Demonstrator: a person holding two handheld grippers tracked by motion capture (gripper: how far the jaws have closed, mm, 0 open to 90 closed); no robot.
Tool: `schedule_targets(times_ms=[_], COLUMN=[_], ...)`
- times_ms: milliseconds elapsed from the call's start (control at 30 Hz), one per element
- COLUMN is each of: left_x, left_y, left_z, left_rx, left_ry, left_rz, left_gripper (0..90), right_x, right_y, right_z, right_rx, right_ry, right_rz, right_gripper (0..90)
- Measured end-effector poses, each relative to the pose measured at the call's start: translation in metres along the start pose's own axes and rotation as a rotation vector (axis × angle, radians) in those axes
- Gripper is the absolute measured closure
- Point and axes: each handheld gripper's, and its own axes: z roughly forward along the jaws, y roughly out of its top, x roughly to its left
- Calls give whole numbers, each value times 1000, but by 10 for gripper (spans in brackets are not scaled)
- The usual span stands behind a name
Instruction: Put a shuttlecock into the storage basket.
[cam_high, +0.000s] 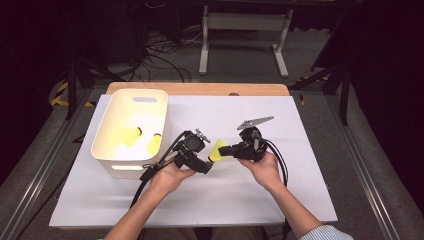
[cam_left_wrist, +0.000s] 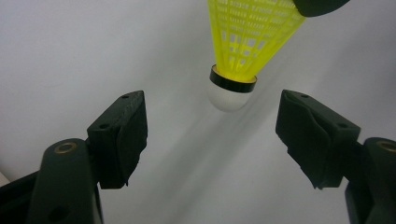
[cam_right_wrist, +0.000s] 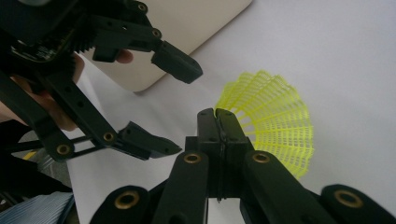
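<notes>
Above the white bench (cam_high: 300, 165), mid-air between the two hands, hangs a yellow shuttlecock (cam_high: 218, 149). Right gripper (cam_high: 226, 150) has it: fingers (cam_right_wrist: 208, 128) closed tight on the rim of the mesh skirt, pads meeting with only the thin plastic between them. Skirt fans out beyond the fingertips in the right gripper view; the white cork tip with its black band points toward the left gripper (cam_high: 209, 167).

Left gripper held just beside the shuttlecock, fingers (cam_left_wrist: 122, 135) spread wide. Cork tip sits ahead of the gap between them, touching neither pad as far as the left gripper view shows. Both grippers raised off the bench surface, each in a person's hand, forearms coming in from the near edge.

White bin (cam_high: 150, 97) stands on the bench's left part, close to the left hand. Two more yellow shuttlecocks (cam_high: 131, 136) lie on its floor, near each other. Cables trail from both grippers back toward the person.
</notes>
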Motion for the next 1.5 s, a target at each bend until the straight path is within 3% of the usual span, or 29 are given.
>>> schedule_targets(times_ms=[233,533,900,1033,1167,1500], left_x=[-2,-4,-5,-5,-7,-6], left_y=[1,1,1,0,0,0], left_z=[5,8,9,8,8,6], left_rx=[5,-4,16,28,41,45], left_ry=[-5,-27,-65,-50,-38,-39], left_rz=[8,11,32,47,64,58], left_gripper=[275,357,542,618,639,643], right_x=[5,10,12,12,10,9], right_y=[1,3,3,3,2,2], right_z=[1,2,4,4,4,5], right_rx=[-5,-13,-21,-19,-19,-24], right_ry=[22,50,67,64,58,34], right_rz=[-7,-12,-9,-5,-2,-10], right_gripper=[900,900,900,900,900,868])
